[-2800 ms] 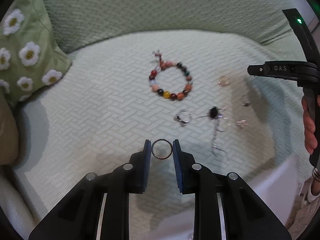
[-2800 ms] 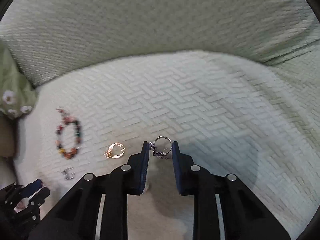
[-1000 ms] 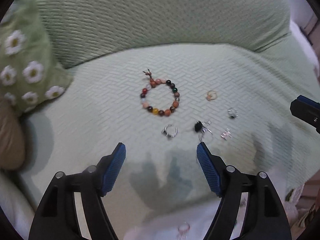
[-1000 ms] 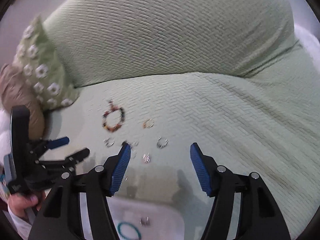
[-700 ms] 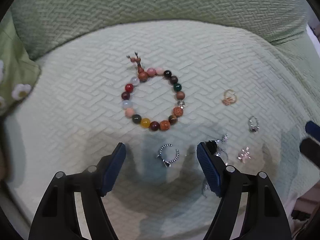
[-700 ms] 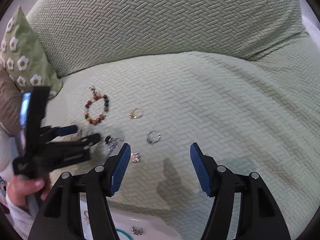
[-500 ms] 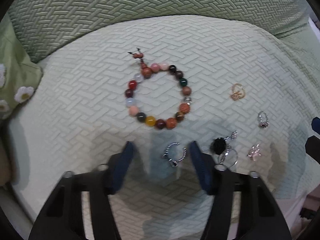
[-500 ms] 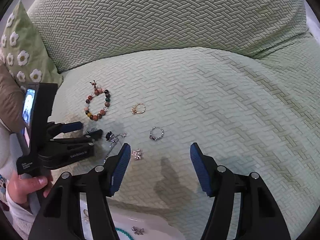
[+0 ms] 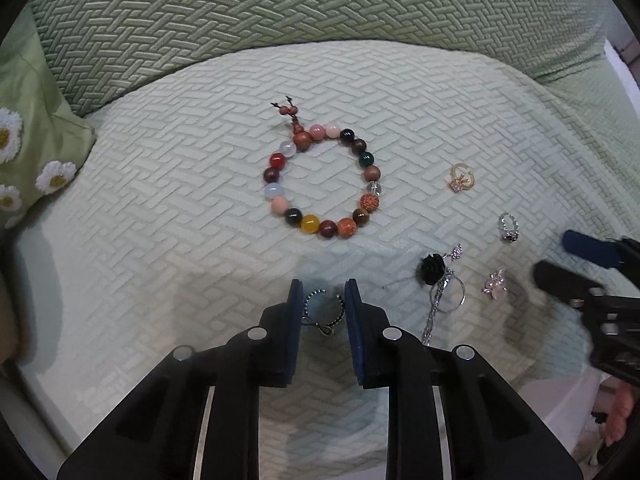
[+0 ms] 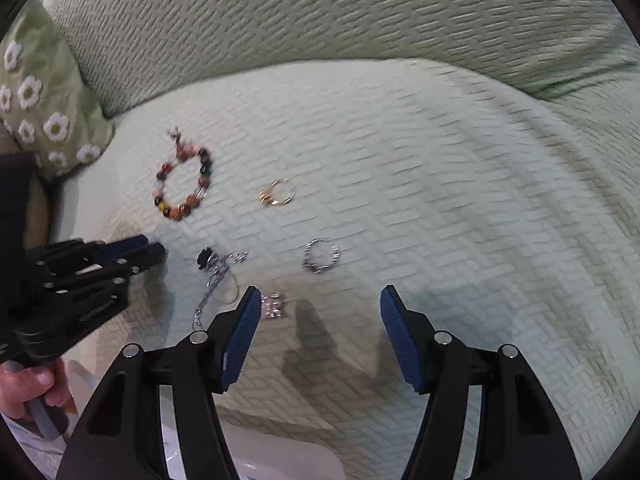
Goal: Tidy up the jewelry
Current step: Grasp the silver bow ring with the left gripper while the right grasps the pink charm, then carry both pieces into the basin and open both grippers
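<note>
Jewelry lies on a green sofa seat (image 9: 160, 208). My left gripper (image 9: 323, 300) is shut on a twisted silver ring with a bow (image 9: 322, 312), low on the cushion. Beyond it lies a multicoloured bead bracelet (image 9: 322, 184), also in the right wrist view (image 10: 182, 184). A gold ring (image 9: 461, 178), a silver stone ring (image 9: 509, 229), a black flower piece with chain (image 9: 434, 270) and a small pink charm (image 9: 495, 283) lie to the right. My right gripper (image 10: 316, 300) is open and empty above the seat, with the silver ring (image 10: 321, 256) just beyond it and the charm (image 10: 273, 306) by its left finger.
A green daisy-print pillow (image 9: 24, 152) leans at the left. The sofa backrest (image 9: 320, 12) rises behind. A white tray edge (image 10: 280, 460) shows under the right gripper. The left gripper appears at the left of the right wrist view (image 10: 100, 264).
My left gripper has dropped to the cushion and closed from wide open onto the twisted silver ring. My right gripper has moved closer to the seat, still open.
</note>
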`<state>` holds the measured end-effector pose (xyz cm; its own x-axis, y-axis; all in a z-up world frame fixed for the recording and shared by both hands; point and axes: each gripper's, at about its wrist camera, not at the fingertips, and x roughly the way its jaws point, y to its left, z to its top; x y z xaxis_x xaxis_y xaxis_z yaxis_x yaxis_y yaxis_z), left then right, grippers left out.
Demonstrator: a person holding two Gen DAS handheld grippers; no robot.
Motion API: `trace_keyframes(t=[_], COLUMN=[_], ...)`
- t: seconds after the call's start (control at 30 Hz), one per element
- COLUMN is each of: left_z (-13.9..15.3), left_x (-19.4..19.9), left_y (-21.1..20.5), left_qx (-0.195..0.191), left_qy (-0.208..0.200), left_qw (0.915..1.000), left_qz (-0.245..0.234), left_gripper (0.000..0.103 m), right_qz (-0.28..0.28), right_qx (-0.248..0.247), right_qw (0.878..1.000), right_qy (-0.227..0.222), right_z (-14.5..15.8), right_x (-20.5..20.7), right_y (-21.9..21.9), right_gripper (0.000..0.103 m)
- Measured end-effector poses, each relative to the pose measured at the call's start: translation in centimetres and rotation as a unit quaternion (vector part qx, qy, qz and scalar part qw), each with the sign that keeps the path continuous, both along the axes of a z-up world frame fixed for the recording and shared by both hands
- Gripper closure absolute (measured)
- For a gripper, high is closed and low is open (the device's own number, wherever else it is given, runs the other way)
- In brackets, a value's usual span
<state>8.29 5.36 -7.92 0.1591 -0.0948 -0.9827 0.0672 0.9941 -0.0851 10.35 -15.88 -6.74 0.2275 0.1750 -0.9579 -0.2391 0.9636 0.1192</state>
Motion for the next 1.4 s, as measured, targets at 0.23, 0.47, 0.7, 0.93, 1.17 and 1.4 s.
trace_keyframes(t=[0.23, 0.47, 0.7, 0.93, 1.17, 1.4], left_z=[2.1, 3.5, 4.0, 8.5, 11.2, 6.0], left_x=[-1.3, -2.2, -1.7, -4.8, -13.5, -20.9], left_y=[3.1, 3.9, 3.2, 2.3, 0.2, -2.5], left_qx=[-0.023, -0.029, -0.03, -0.036, -0.063, -0.026], left_qy=[-0.023, -0.03, -0.034, -0.087, -0.114, -0.049], left_qw=[0.9993, 0.9988, 0.9988, 0.9956, 0.9914, 0.9975], left_qz=[0.021, 0.024, 0.02, 0.007, -0.011, -0.045], left_gripper=[0.083, 0.083, 0.083, 0.083, 0.083, 0.083], right_qz=[0.054, 0.08, 0.074, 0.058, 0.12, 0.146], right_qx=[-0.037, -0.064, -0.063, -0.022, -0.021, -0.04], right_qw=[0.998, 0.995, 0.995, 0.997, 0.989, 0.988], right_qy=[0.008, 0.02, 0.022, -0.042, -0.084, -0.014], right_z=[-1.2, -2.4, -2.8, 3.5, 6.8, 0.8], right_x=[-0.9, -1.0, -0.8, -3.8, -15.0, -21.6], right_y=[3.7, 6.0, 6.3, 3.2, 1.7, 1.1], right_gripper=[0.05, 0.069, 0.082, 0.082, 0.082, 0.082])
